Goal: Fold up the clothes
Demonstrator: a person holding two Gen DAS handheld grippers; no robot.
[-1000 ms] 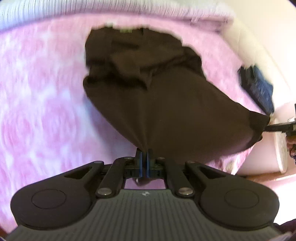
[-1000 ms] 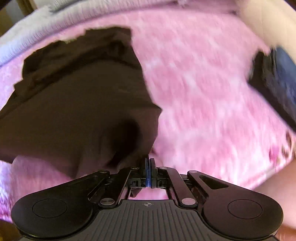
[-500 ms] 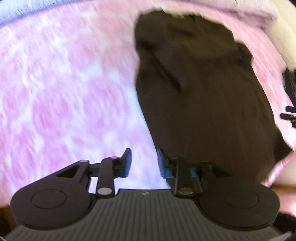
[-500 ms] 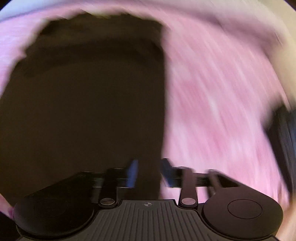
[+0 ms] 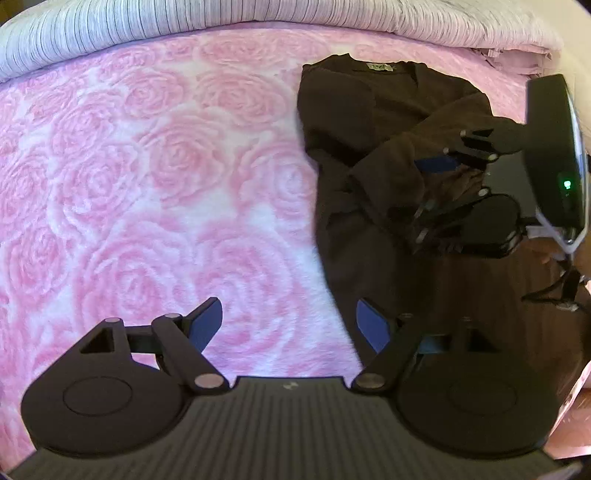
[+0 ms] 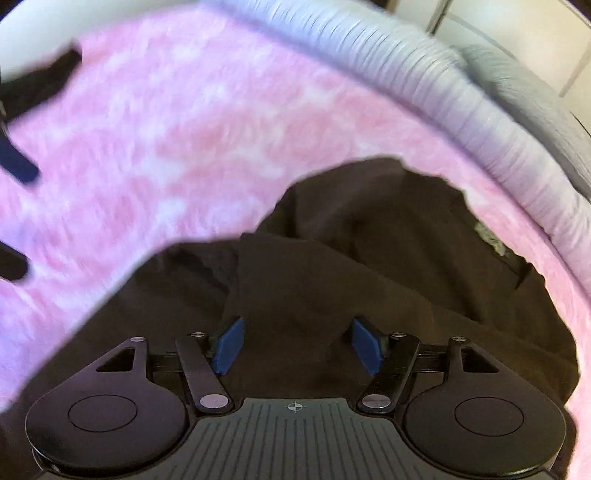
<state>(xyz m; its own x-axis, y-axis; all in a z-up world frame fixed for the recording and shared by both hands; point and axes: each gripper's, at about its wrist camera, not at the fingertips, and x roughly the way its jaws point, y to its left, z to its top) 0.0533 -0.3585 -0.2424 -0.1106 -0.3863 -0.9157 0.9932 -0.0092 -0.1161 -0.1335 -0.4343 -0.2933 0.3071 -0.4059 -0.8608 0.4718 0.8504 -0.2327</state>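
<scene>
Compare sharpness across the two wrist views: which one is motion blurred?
Left wrist view: sharp; the rose pattern on the pink blanket and the neck label on the dark garment are crisp, with fisheye bending at the edges. Right wrist view: blanket smeared by motion, garment soft, only the gripper's own fingers sharp.

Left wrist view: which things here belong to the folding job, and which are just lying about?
Part of the job:
- dark brown top, lying on the blanket
- left hand-held gripper, open, empty
- right hand-held gripper, open over the top

Just lying about:
- pink rose-patterned blanket
- grey striped bedding along the far edge
</scene>
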